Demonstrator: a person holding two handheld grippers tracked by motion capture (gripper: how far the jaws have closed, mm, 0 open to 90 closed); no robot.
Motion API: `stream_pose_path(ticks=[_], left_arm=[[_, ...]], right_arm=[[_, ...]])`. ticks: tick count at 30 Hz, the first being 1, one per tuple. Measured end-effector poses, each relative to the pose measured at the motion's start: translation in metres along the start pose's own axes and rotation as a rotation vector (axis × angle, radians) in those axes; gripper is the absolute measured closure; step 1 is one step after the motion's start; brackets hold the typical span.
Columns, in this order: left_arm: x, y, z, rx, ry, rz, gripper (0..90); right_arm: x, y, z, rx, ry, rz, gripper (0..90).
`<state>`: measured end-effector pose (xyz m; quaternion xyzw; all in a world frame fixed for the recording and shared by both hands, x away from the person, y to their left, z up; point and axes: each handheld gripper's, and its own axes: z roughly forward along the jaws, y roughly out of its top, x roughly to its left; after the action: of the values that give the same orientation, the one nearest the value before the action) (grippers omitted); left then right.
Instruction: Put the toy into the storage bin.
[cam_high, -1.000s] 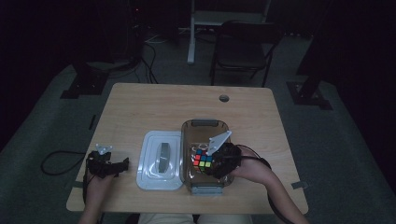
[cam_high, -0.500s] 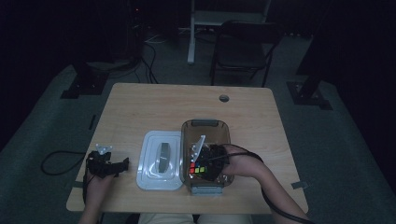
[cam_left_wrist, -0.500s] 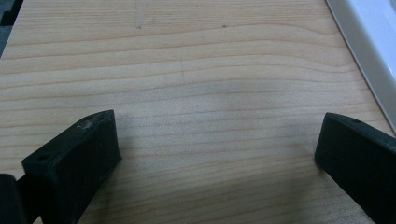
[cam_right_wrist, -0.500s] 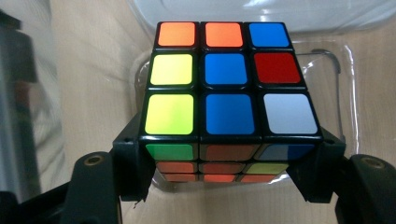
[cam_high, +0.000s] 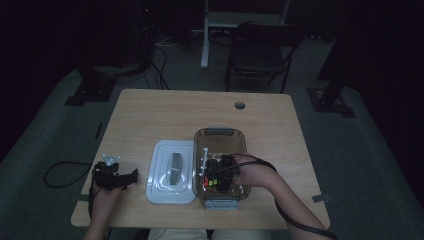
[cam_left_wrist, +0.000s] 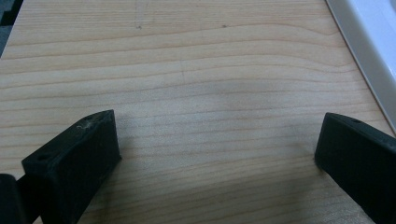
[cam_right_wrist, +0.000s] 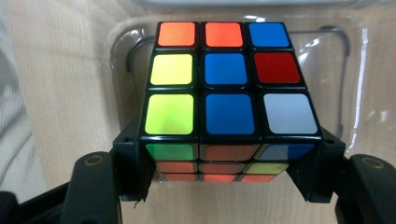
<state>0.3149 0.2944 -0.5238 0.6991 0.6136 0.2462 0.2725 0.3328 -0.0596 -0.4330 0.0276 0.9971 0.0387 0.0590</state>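
Note:
My right gripper is shut on a colour-tiled puzzle cube and holds it inside a clear plastic container at the table's front right. In the right gripper view the cube sits clamped between both black jaws, with the container's clear floor behind it. My left gripper rests near the table's front left edge. Its jaws stand wide apart over bare wood with nothing between them.
The container's white lid lies flat on the table just left of the container; its edge shows in the left gripper view. A round cable hole sits near the table's far edge. A chair stands beyond.
My right gripper has carried the cube leftward and down, from above the container's near right rim into the container. The left gripper has stayed put.

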Motion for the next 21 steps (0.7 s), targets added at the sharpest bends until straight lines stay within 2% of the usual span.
stream_pose_path(ticks=[4, 11, 15, 21], left_arm=[[0.0, 0.0, 0.0, 0.0, 0.0, 0.0, 0.6], [0.0004, 0.0, 0.0, 0.0, -0.004, 0.005, 0.5], [0.0003, 0.0, 0.0, 0.0, -0.004, 0.005, 0.5], [0.0003, 0.0, 0.0, 0.0, -0.004, 0.005, 0.5]], right_arm=[[0.0014, 0.0031, 0.0045, 0.036, 0.012, -0.008, 33.9], [0.0038, 0.0066, 0.0088, 0.049, 0.019, -0.029, 33.8], [0.0025, 0.0044, 0.0073, 0.02, 0.023, -0.033, 33.7], [0.0015, 0.0035, 0.0077, 0.016, 0.037, -0.019, 32.8]])
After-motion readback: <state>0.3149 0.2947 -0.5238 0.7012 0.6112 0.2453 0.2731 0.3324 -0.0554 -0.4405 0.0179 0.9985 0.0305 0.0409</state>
